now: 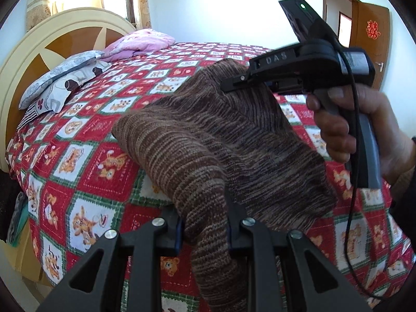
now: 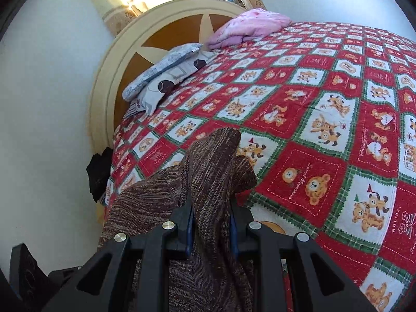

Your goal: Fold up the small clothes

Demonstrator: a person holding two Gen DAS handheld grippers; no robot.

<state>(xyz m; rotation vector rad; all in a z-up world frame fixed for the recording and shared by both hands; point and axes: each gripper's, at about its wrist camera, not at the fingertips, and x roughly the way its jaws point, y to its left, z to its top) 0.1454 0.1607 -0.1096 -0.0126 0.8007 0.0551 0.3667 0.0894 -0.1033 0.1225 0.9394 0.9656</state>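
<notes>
- I see the knit garment (image 1: pixel 197 140) in brown, streaked with thin tan and dark stripes.
- My left hand-held gripper (image 1: pixel 204 234) is black, with blue pads (image 1: pixel 177 236) and silver screw heads.
- My right hand-held gripper (image 1: pixel 230 84) is black too, with a grey handle and a green light.
- The bedspread (image 2: pixel 325 135) is a check of red and white squares edged in green, printed with orange-brown bears.
- I make out the headboard (image 2: pixel 166 39), cream with brown panels.
- One pillow (image 2: pixel 249 26) is pink; another pillow (image 1: pixel 59 70) is pale grey-blue and speckled.
- The door (image 1: pixel 369 33) is brown, with a red emblem.
</notes>
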